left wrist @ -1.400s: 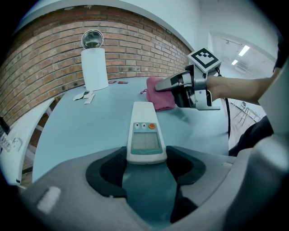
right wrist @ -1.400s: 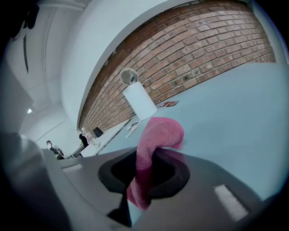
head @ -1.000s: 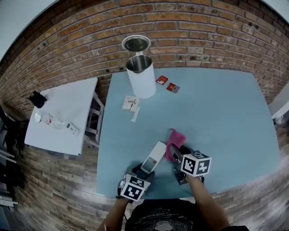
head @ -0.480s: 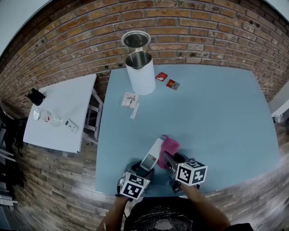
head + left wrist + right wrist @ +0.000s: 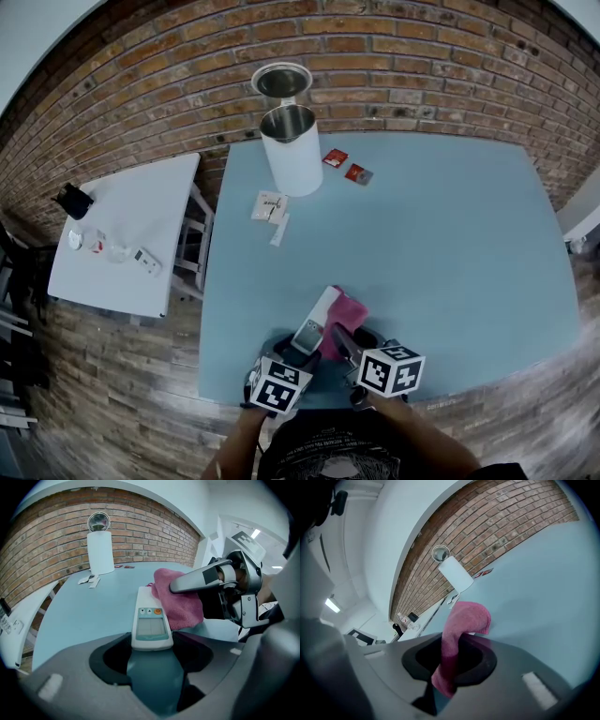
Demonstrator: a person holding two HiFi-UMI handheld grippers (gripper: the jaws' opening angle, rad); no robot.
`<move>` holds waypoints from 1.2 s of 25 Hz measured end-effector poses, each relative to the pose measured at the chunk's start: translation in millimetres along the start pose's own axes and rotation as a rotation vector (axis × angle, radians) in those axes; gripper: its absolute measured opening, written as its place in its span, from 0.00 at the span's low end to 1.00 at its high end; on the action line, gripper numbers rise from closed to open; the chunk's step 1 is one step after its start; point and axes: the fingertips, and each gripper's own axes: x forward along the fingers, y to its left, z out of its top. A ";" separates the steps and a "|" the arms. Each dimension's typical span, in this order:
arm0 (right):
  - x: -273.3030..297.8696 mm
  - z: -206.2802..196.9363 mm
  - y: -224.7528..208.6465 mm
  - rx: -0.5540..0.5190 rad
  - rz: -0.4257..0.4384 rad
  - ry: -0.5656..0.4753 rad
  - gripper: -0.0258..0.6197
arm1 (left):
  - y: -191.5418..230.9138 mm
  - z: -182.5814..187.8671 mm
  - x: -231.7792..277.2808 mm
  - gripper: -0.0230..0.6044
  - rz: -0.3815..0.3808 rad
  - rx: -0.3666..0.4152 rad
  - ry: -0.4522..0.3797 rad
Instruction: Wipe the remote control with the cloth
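Note:
A white remote control (image 5: 317,322) with a grey screen lies at a slant near the front edge of the blue table (image 5: 441,244). My left gripper (image 5: 297,351) is shut on its near end; in the left gripper view the remote (image 5: 150,620) sticks out forward between the jaws. A pink cloth (image 5: 345,314) rests against the remote's right side, with my right gripper (image 5: 341,343) shut on it. In the right gripper view the cloth (image 5: 461,630) runs up out of the jaws and folds over. The left gripper view shows the cloth (image 5: 180,602) under the right gripper's finger (image 5: 197,578).
A white cylinder with an open metal lid (image 5: 292,150) stands at the table's back. Two red packets (image 5: 346,167) and some paper slips (image 5: 270,210) lie near it. A white side table (image 5: 141,216) with small items stands left, beyond a gap. A brick wall runs behind.
My right gripper has drawn the pink cloth left and nearer, from beside the remote's far end to against its right side. The left gripper and remote have hardly moved.

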 end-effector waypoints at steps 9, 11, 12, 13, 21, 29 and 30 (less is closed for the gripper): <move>-3.9 44.6 -40.8 -0.095 -0.090 -0.023 0.14 | -0.8 -1.0 1.3 0.49 -0.005 0.003 -0.006; -1.5 56.6 -48.2 -0.164 -0.107 -0.001 0.14 | -1.5 -2.2 0.3 0.49 -0.008 -0.001 0.003; 0.0 61.2 -51.4 -0.199 -0.114 0.017 0.14 | -2.0 -2.5 0.0 0.49 -0.010 -0.003 0.006; 1.5 65.4 -54.3 -0.231 -0.119 0.035 0.14 | -2.4 -2.5 -0.2 0.49 -0.011 -0.003 0.007; 22.7 81.3 -57.5 -0.430 -0.099 0.185 0.14 | -2.6 -0.9 1.5 0.49 -0.018 0.010 0.008; 51.4 79.2 -48.2 -0.643 -0.038 0.367 0.14 | -3.4 -0.5 0.3 0.49 -0.021 0.012 0.023; 54.1 79.5 -47.5 -0.663 -0.034 0.380 0.14 | -3.3 -0.3 0.1 0.49 -0.021 0.012 0.024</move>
